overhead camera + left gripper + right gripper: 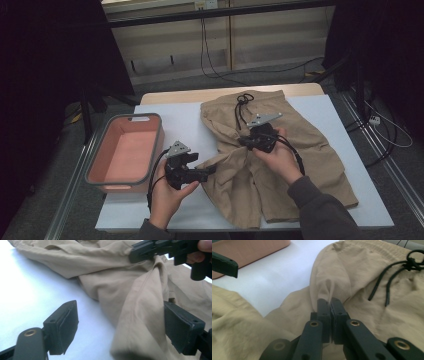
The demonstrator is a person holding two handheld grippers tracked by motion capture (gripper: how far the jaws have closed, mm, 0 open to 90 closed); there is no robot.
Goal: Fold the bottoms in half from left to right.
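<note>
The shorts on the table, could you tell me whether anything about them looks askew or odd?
Yes: the shorts lie rumpled, the left leg bunched inward where the right tongs pinch a fold; the drawstring sprawls loose.

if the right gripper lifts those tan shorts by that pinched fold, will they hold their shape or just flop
Probably flop: the shorts lie creased and bunched, and the fold in the right gripper is thin, soft cloth. Likely light for their size. The loose drawstring would probably dangle.
</note>
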